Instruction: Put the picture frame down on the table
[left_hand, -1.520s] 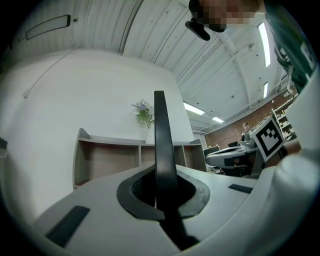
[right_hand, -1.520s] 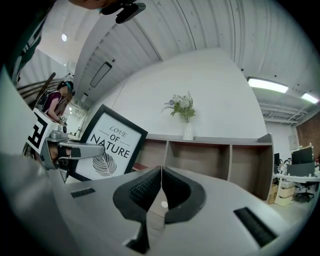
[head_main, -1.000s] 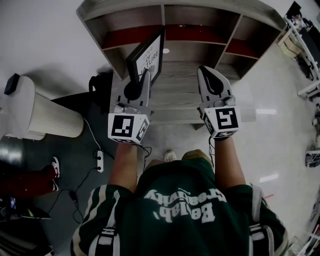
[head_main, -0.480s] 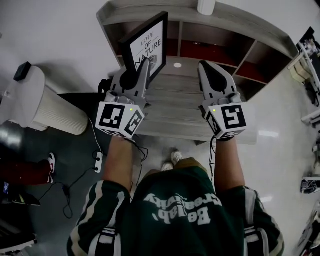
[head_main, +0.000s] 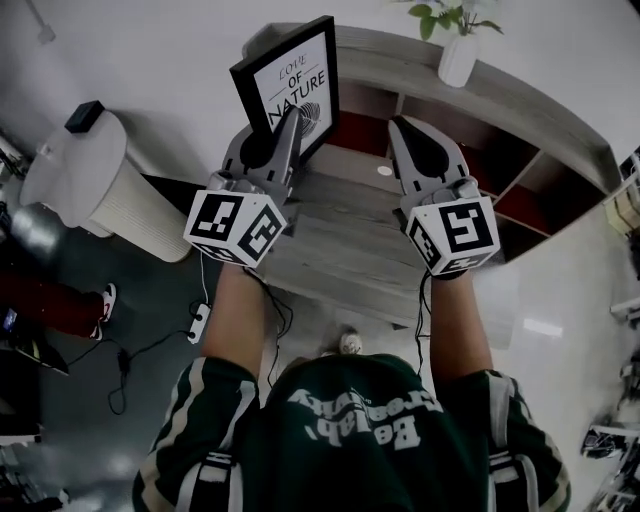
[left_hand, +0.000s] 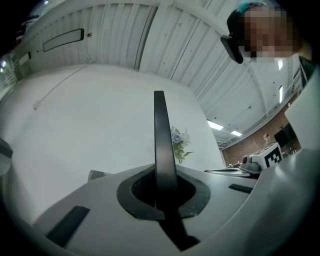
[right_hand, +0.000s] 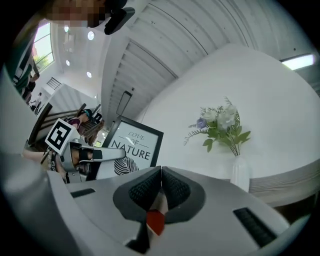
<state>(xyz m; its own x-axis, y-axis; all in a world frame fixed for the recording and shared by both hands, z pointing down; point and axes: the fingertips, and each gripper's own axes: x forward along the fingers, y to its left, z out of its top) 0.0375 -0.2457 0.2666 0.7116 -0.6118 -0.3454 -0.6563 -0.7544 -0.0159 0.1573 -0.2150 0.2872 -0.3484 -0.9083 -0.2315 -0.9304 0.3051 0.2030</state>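
Note:
A black picture frame (head_main: 289, 82) with a white print reading LOVE OF NATURE is held upright in the air, in front of the top board of a grey wooden shelf unit (head_main: 520, 115). My left gripper (head_main: 287, 128) is shut on the frame's lower edge. In the left gripper view the frame (left_hand: 160, 135) shows edge-on as a thin black bar between the pads. My right gripper (head_main: 408, 135) hangs beside it to the right, shut and empty. The right gripper view shows its pads meeting (right_hand: 161, 181), with the frame (right_hand: 131, 151) and left gripper (right_hand: 86, 155) off to its left.
A white vase with a flowering sprig (head_main: 458, 52) stands on the shelf unit's top board, right of the frame. The unit's open compartments have red backs (head_main: 520, 205). A white ribbed cylinder (head_main: 100, 195) stands on the floor at left, with cables and a power strip (head_main: 200, 320).
The frame and both grippers now sit higher against the shelf unit, from in front of a compartment up to the top board. The vase has come into view. The left gripper's hold is unchanged.

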